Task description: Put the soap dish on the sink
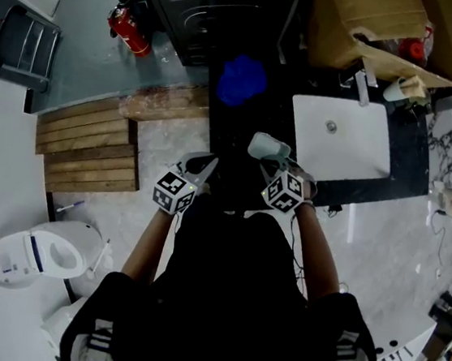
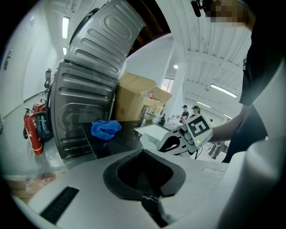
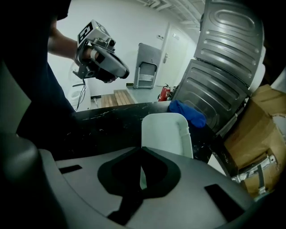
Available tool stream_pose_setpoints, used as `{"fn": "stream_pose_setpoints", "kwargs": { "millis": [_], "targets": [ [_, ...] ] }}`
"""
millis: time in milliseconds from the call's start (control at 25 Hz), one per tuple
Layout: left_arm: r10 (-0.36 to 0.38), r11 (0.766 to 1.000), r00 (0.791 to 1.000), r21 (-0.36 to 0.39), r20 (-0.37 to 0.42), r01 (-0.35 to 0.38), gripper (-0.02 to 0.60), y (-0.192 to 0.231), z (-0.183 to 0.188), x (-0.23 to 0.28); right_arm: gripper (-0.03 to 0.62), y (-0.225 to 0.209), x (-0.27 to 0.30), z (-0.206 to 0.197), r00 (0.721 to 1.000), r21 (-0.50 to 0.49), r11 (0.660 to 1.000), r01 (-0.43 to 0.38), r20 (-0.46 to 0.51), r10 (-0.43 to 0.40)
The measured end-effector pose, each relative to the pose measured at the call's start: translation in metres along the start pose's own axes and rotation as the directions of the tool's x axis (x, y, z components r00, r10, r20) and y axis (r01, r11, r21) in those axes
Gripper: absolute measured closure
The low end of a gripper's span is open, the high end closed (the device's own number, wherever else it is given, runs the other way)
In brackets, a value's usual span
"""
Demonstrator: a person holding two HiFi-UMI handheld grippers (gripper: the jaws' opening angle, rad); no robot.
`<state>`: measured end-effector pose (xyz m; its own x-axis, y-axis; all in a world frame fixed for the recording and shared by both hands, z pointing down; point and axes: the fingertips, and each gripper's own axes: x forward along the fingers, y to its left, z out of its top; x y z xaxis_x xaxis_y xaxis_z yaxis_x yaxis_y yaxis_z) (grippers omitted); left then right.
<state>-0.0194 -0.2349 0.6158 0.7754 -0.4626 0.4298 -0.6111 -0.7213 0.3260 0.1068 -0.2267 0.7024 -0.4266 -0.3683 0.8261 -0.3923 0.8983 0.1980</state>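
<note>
The fingers of my right gripper [image 3: 140, 172] are pressed together on the near edge of the soap dish [image 3: 166, 134]; only a thin pale strip of it shows between them. The rest of the dish sticks out ahead of the fingertips, flat face towards me, with its raised rim along the right side. It hangs over the black worktop [image 3: 103, 120], and the blue cloth [image 3: 187, 112] lies beyond its far end.

From above, the soap dish [image 1: 268, 146] juts forward from my right gripper [image 1: 271, 165]. It is just beside the left edge of the white sink [image 1: 359, 163], over the dark worktop and not over the basin. I cannot tell whether its far end touches the stone.

My left gripper [image 2: 145, 183] holds nothing, and its fingers are brought together with no gap that I can see. It hangs to the left of the right gripper, apart from it, near the front edge of the worktop [image 1: 240, 128]. The blue cloth [image 1: 241, 80] sits further back on the same surface, well apart from both grippers.
</note>
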Motion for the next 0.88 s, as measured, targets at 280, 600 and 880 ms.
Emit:
{"fn": "stream_pose_setpoints", "kwargs": {
  "millis": [280, 600, 880],
  "targets": [
    [0.016, 1.0, 1.0, -0.022, 0.008, -0.016, 0.581, 0.004, -0.006, -0.002, 0.595, -0.002, 0.009, -0.004, 0.998, -0.078, 0.997, -0.013, -0.061, 0.008],
    [0.019, 1.0, 1.0, -0.024, 0.019, -0.019, 0.581, 0.005, -0.004, 0.002, 0.595, -0.006, 0.012, -0.006, 0.996, -0.114, 0.993, -0.015, -0.084, 0.006],
    [0.022, 0.999, 0.999, -0.031, 0.023, -0.022, 0.581, 0.005, -0.007, 0.002, 0.595, -0.007, 0.017, -0.008, 0.993, -0.183, 0.983, -0.001, -0.114, -0.02]
  ]
}}
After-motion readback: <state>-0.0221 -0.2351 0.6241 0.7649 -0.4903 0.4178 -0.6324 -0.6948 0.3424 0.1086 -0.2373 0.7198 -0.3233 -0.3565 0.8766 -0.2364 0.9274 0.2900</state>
